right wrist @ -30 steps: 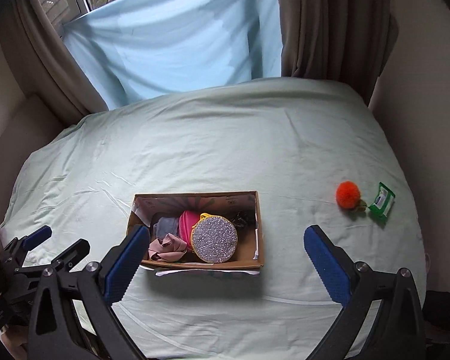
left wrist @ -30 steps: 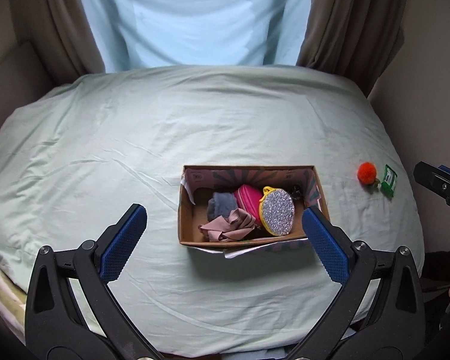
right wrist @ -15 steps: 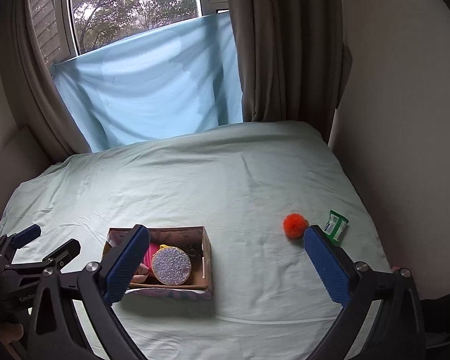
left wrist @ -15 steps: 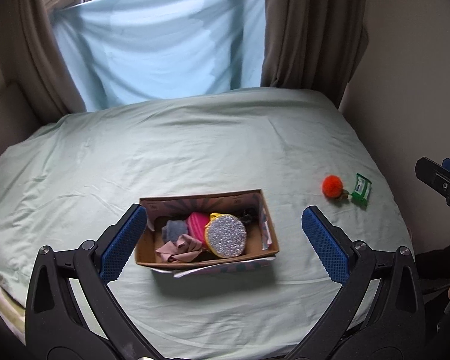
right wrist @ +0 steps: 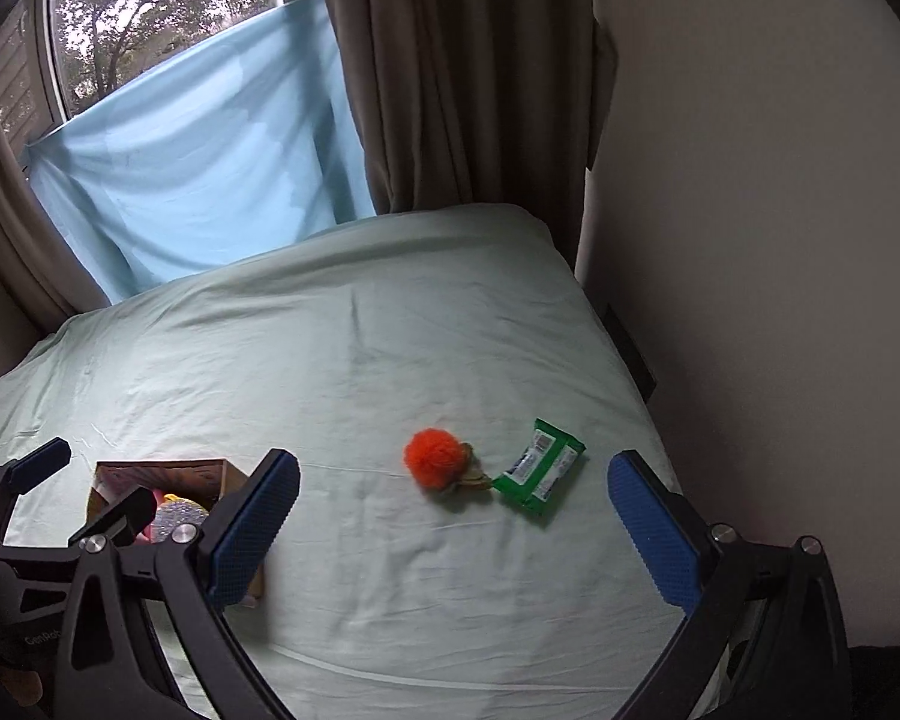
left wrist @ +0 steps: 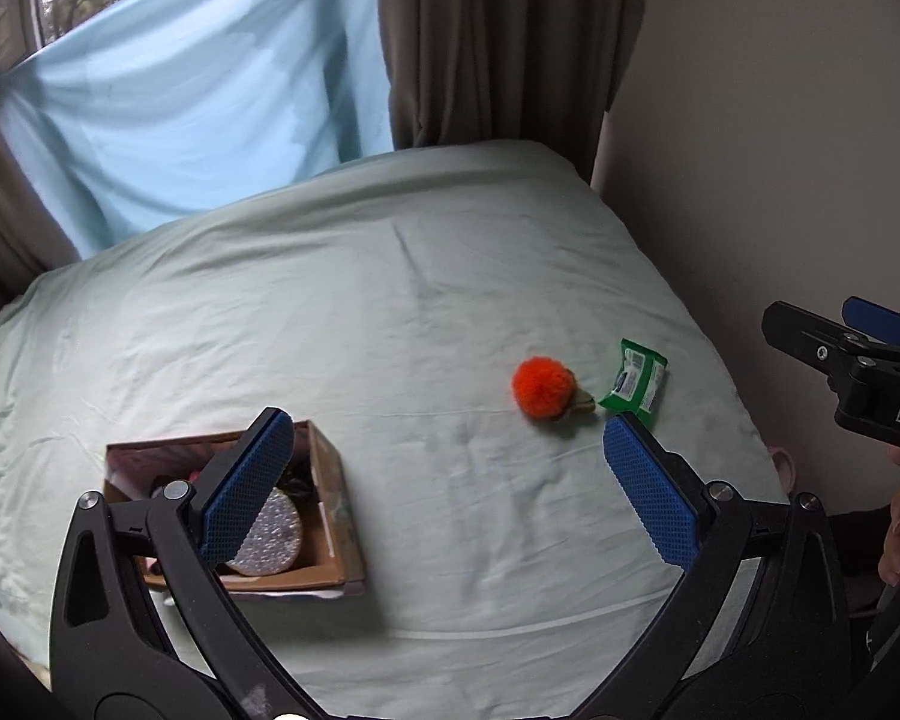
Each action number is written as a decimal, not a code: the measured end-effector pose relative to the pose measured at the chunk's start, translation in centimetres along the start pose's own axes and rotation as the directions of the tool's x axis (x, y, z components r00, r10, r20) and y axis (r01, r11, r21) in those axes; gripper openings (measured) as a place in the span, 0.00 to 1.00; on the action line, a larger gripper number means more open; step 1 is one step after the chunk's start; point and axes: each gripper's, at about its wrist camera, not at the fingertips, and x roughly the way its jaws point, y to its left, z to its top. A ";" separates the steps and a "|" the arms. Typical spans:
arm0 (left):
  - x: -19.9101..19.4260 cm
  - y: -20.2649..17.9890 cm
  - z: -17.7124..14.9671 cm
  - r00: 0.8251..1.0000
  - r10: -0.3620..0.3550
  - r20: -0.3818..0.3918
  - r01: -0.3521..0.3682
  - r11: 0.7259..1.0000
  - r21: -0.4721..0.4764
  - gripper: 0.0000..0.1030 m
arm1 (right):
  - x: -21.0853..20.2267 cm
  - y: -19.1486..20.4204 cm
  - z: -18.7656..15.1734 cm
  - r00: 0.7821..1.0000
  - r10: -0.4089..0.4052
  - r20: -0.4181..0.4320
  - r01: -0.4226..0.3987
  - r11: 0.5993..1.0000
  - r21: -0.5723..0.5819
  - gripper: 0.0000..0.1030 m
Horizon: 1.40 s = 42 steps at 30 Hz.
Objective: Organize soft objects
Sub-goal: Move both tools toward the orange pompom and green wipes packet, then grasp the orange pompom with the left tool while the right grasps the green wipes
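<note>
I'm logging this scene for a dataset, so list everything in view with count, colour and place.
pompom: 1, orange, on the bed right of the box
packet: 1, green, beside the pompom on its right
box: 1, brown cardboard, near left part of the bed
glitter pouch: 1, silver, in the box
bed sheet: 1, pale green, covering the bed
cloth: 1, light blue, over the window
curtain: brown, by the window
left gripper: 1, black with blue pads, open
right gripper: 1, black with blue pads, open

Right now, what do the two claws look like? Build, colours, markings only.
Both alike: the left claw and right claw have black angular frames with triangular cut-outs and silver pivot screws. Fingers carry blue cross-hatched pads. White lettering on the bodies is cut off.
</note>
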 end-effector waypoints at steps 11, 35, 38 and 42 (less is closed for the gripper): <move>16.4 -5.1 -1.0 0.991 -0.049 -0.128 0.060 0.994 0.086 1.00 | 15.2 -6.5 -1.8 0.986 -0.027 -0.167 0.033 0.999 0.035 0.99; 36.8 -8.9 -3.4 0.941 -0.200 -0.274 0.237 0.965 0.110 0.55 | 34.0 -11.4 -7.6 0.941 -0.062 -0.334 0.162 0.945 0.283 0.90; 36.7 -8.9 -3.4 0.940 -0.206 -0.271 0.244 0.963 0.114 0.46 | 34.0 -10.8 -7.8 0.937 -0.113 -0.332 0.202 0.947 0.249 0.80; 36.6 -8.8 -3.1 0.937 -0.224 -0.266 0.259 0.961 0.102 0.38 | 33.4 -10.3 -7.9 0.940 -0.143 -0.309 0.223 0.945 0.241 0.58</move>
